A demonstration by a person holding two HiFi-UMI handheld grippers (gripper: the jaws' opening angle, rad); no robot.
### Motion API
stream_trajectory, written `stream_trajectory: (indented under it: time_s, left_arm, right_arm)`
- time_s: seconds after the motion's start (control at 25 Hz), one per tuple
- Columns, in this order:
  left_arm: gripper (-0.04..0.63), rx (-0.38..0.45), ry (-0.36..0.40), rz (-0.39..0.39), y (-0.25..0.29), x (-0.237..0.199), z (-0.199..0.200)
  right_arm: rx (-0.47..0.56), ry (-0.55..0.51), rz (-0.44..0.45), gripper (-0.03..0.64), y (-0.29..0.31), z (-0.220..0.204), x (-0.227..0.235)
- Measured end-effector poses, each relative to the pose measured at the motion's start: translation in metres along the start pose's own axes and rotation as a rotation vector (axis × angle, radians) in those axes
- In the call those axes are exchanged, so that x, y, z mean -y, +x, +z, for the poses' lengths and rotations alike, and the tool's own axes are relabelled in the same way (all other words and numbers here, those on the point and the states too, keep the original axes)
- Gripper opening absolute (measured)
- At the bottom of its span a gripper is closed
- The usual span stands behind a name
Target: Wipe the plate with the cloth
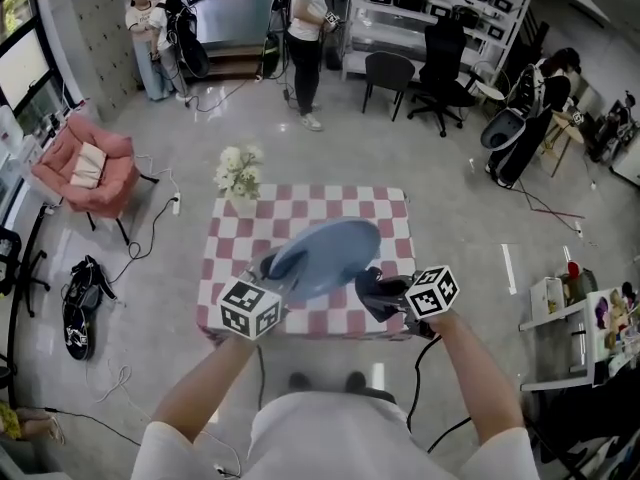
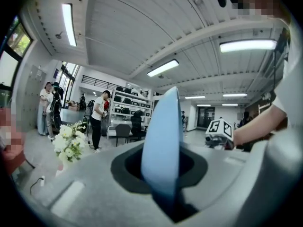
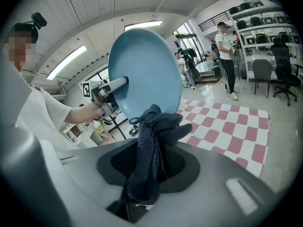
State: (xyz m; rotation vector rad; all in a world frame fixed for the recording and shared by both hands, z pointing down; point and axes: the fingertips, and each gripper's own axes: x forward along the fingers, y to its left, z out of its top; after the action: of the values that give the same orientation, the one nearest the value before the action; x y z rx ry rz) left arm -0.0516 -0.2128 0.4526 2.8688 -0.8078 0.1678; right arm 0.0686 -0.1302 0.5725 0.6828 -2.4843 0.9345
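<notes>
Right gripper view: where does the round pale-blue plate (image 3: 144,70) lie from the dark blue cloth (image 3: 150,150)?
– Just ahead, face toward it, raised over the pink-checked table (image 1: 390,208). The left gripper (image 2: 165,197) has its jaws clamped on the rim; the right gripper (image 3: 142,183) pinches the cloth in its jaws, nearly at the plate's lower edge

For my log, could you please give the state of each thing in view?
blue plate: held above the checkered table, tilted, gripped at its rim.
dark blue cloth: bunched, at the blue plate's lower edge; contact unclear.
left gripper: shut on the blue plate.
right gripper: shut on the dark blue cloth.
flowers: upright at the checkered table's far left corner.
</notes>
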Motion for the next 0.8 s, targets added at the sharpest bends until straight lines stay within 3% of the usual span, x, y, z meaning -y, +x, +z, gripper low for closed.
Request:
stream_trajectory:
  time_s: [0.52,0.8]
  left_arm:
    - [0.074,-0.103,-0.113,0.064,-0.011,-0.044,-0.036]
    - [0.074,-0.134,-0.298,0.045,-0.013,-0.056,-0.056]
  right_arm:
    - [0.062,-0.007,-0.208,0.118,0.002,-0.003,0.024]
    - [0.116,-0.073,-0.352,0.118,0.003,0.006,0.032]
